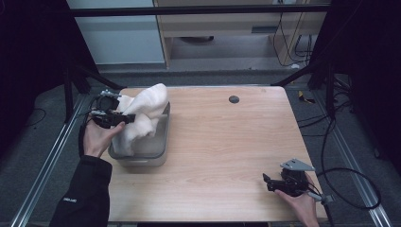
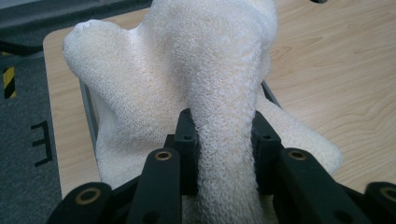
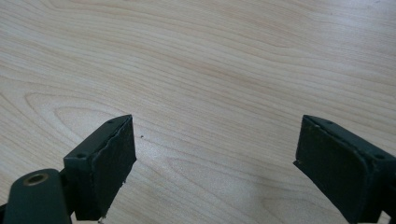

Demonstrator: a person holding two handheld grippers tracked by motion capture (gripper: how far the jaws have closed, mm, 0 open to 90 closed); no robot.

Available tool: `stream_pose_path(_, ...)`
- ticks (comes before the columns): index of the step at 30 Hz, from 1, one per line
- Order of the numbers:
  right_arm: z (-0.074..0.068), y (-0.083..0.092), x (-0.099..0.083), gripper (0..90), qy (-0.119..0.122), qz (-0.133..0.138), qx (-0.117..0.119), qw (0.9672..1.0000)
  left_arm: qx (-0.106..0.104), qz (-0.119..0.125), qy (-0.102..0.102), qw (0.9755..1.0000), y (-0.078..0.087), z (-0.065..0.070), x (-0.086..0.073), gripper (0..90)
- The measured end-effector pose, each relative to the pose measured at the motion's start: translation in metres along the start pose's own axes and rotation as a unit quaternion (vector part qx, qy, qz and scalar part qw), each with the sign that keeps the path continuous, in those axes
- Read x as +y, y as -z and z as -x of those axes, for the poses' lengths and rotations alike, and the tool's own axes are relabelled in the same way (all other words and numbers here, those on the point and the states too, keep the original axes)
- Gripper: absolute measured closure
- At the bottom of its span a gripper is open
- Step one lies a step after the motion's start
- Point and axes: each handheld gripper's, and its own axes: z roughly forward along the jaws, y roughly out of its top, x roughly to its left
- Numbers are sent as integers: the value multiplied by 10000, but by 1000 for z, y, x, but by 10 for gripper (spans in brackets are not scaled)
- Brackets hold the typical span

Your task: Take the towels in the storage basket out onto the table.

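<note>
A cream-white towel [image 1: 142, 111] is bunched up and rises out of a grey bin [image 1: 158, 151] at the table's left. My left gripper [image 1: 124, 117] is shut on a fold of the towel [image 2: 219, 93], its black jaws pinching the cloth on both sides. Part of the towel drapes down inside the bin. My right gripper [image 1: 267, 181] rests low near the table's front right corner, held by a hand. In the right gripper view its jaws stand wide apart over bare wood, and the gripper [image 3: 215, 163] is open with nothing between them.
The wooden table [image 1: 227, 142] has a small dark round hole [image 1: 233, 99] near its back edge. A black cable [image 1: 350, 189] loops off the right side. Metal rails run along both table sides, and dark frame struts stand at the back corners.
</note>
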Motion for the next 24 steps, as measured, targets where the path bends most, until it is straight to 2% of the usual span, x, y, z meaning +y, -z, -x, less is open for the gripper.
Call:
stream_pose_path(14,0,0,0,119,-13,20,12,10000,-196,127,-307,9993,21,23,16,697)
stream_pose_path(18,0,0,0,120,-8,16,10,10000,-268,170,-506,9982,30,34,21,697)
stream_pose_path(24,1,1,0,119,12,40,-7,10000,-423,195,-690,9965,37,50,26,697)
